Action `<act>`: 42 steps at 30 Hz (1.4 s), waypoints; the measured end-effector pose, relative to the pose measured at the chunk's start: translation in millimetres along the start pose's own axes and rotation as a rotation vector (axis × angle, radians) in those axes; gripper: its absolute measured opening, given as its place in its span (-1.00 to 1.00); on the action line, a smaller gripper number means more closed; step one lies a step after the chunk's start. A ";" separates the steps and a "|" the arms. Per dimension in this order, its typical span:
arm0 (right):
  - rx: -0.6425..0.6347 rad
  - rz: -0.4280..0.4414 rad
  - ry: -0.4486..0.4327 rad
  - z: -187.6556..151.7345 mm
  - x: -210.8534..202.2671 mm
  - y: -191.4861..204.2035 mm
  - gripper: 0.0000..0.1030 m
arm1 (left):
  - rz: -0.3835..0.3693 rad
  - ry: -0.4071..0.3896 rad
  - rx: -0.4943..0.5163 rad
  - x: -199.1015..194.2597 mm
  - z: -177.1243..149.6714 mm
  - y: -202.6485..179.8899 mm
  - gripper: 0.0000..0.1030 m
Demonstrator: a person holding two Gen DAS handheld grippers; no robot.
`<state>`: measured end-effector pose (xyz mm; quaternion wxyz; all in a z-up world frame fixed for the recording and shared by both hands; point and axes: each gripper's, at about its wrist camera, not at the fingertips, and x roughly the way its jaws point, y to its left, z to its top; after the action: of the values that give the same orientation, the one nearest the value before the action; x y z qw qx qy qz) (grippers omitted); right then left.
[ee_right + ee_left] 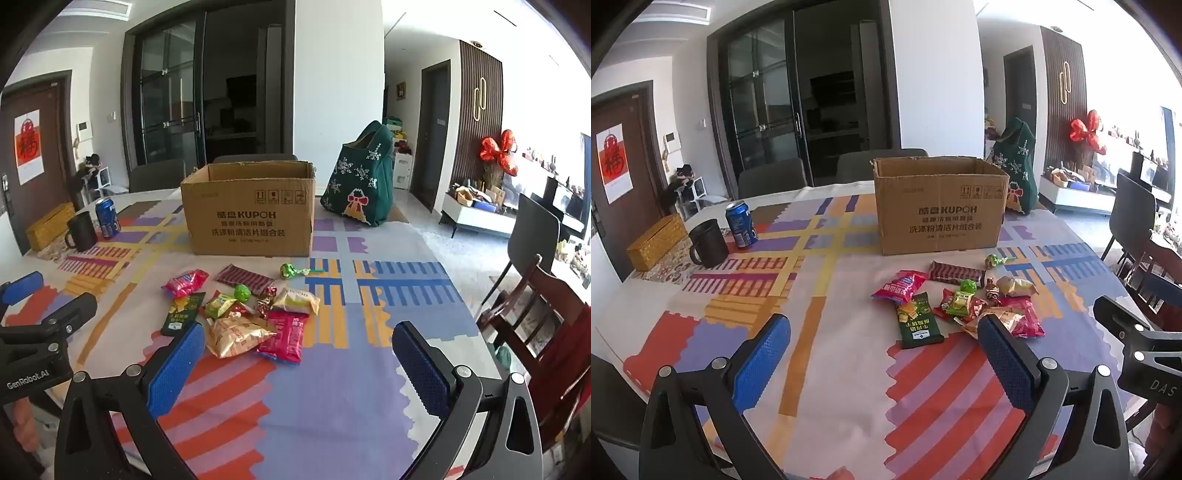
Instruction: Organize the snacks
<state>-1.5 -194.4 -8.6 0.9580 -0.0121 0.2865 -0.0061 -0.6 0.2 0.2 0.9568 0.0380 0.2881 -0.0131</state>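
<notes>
Several snack packets lie in a pile [964, 302] [243, 310] on the patterned tablecloth, in front of an open cardboard box [940, 206] [251, 210]. Among them are a dark green packet [918, 321], a pink packet [284, 334], a tan packet [236, 334], a brown bar [956, 275] and a green lollipop [290, 271]. My left gripper [882, 354] is open and empty, above the table just short of the pile. My right gripper [297, 354] is open and empty, its left pad beside the dark green packet [181, 314].
A black mug [707, 243], a blue soda can [740, 225] and a yellow woven box [657, 242] stand at the table's far left. A green gift bag [360, 181] sits behind the box to the right. Chairs [535, 302] stand around the table.
</notes>
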 end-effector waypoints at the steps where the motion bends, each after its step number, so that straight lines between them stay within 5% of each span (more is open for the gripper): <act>1: 0.000 0.001 -0.012 0.0 -0.4 -0.2 0.99 | -0.001 0.004 0.001 0.1 0.1 -0.1 1.00; 42: 0.003 0.002 0.000 1.6 -1.1 -0.5 0.99 | -0.006 -0.017 -0.006 -8.5 4.8 2.0 1.00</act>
<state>-1.6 -194.8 -6.6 0.9580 -0.0106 0.2864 -0.0055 -4.9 1.8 9.0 0.9593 0.0342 0.2801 -0.0152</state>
